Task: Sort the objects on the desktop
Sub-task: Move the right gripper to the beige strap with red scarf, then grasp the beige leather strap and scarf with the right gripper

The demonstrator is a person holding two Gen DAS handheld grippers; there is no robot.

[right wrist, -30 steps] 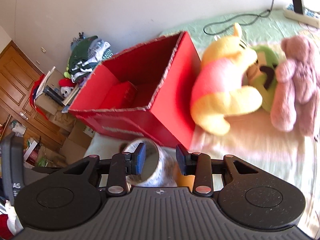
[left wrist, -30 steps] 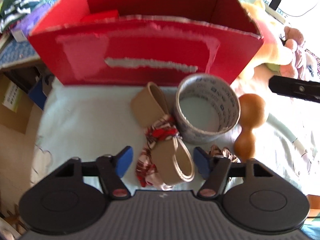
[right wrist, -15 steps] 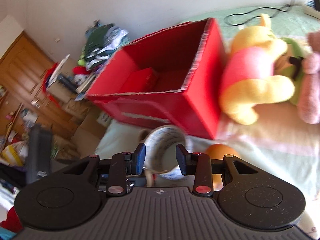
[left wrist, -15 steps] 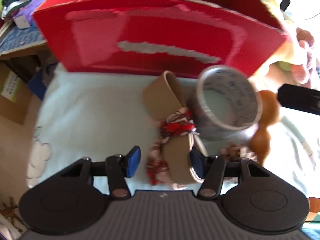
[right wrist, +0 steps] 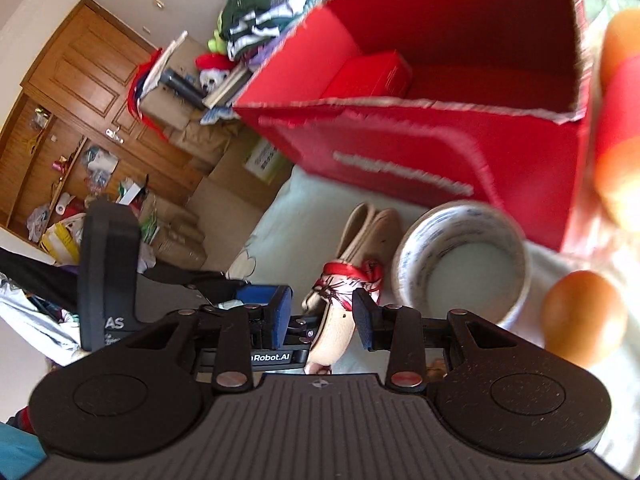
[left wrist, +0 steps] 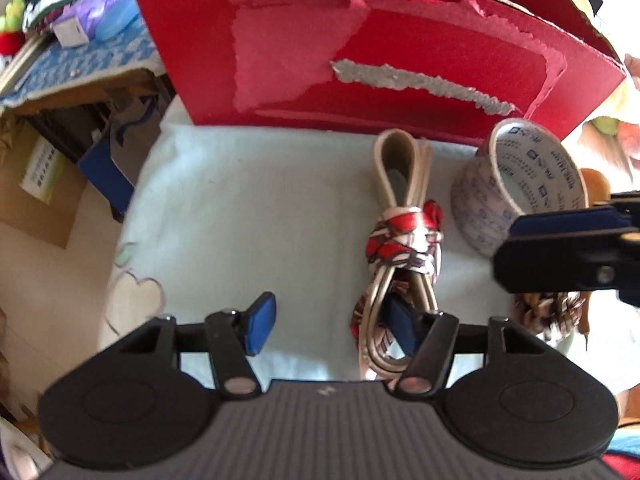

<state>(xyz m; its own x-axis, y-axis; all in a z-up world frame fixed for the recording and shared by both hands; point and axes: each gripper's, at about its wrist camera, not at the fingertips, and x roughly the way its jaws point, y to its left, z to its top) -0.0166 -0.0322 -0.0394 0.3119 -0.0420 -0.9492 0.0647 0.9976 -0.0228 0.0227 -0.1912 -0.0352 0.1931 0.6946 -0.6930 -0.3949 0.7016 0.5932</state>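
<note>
A beige folded belt tied with a red-and-white scarf (left wrist: 404, 236) lies on the pale cloth before a red cardboard box (left wrist: 384, 60). My left gripper (left wrist: 332, 322) is open; its right finger sits against the belt's near loop, and the belt lies right of the gap. A printed tape roll (left wrist: 520, 188) stands to the right. My right gripper (right wrist: 322, 316) is open above the belt (right wrist: 340, 308), with the tape roll (right wrist: 460, 256) just right of it. Its finger (left wrist: 568, 240) shows in the left wrist view.
A wooden orange dumbbell-shaped object (right wrist: 584, 320) lies right of the tape. A brown patterned scrunchie (left wrist: 548, 312) lies near it. The box holds a smaller red box (right wrist: 368, 76). A yellow plush toy (right wrist: 616, 112) is at far right. Cardboard boxes and clutter (right wrist: 180, 208) fill the floor left of the bed edge.
My left gripper has shifted left and closer, so the belt now lies at its right finger. My right gripper has swung down and left over the belt and opened wider.
</note>
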